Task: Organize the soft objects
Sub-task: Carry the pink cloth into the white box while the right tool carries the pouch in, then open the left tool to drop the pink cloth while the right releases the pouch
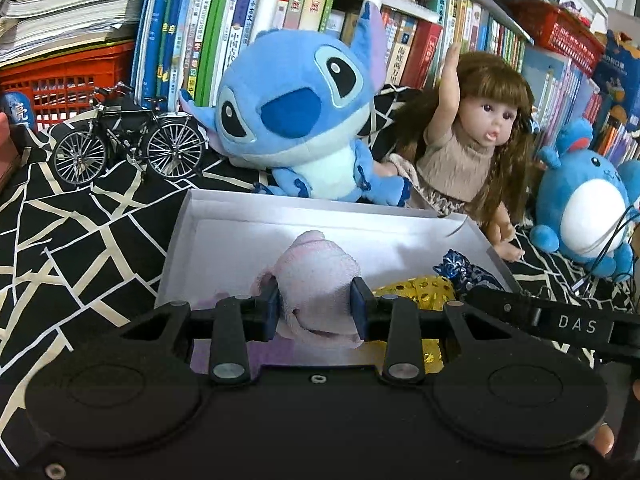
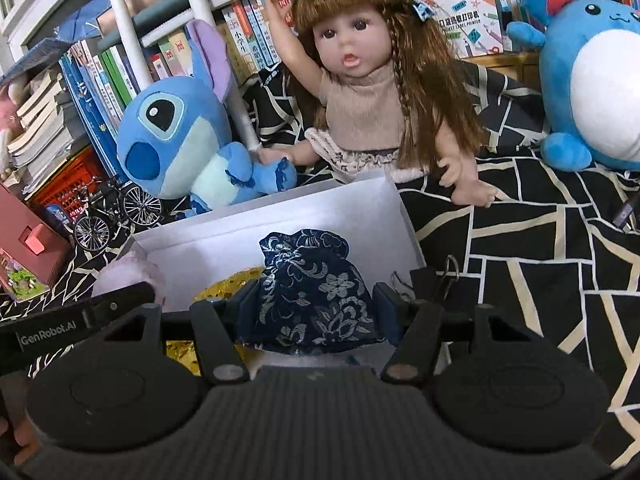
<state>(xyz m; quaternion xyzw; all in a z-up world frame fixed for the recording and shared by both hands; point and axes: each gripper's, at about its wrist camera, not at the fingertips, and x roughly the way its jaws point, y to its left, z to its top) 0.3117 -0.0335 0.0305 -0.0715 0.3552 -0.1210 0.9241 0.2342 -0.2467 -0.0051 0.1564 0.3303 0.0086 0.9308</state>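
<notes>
Now the left gripper (image 1: 316, 306) pinches a pale pink rolled terry cloth (image 1: 316, 280) and the right gripper (image 2: 316, 306) clasps a navy floral brocade pouch (image 2: 312, 292), both over the white shallow cardboard box (image 1: 240, 216); lower each beside the gold sequinned bag (image 1: 416, 294) before releasing.

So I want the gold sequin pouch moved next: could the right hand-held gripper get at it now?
Probably not yet: the right hand-held gripper is occupied with the navy floral pouch, which also covers part of the gold sequin pouch in the white box.
</notes>
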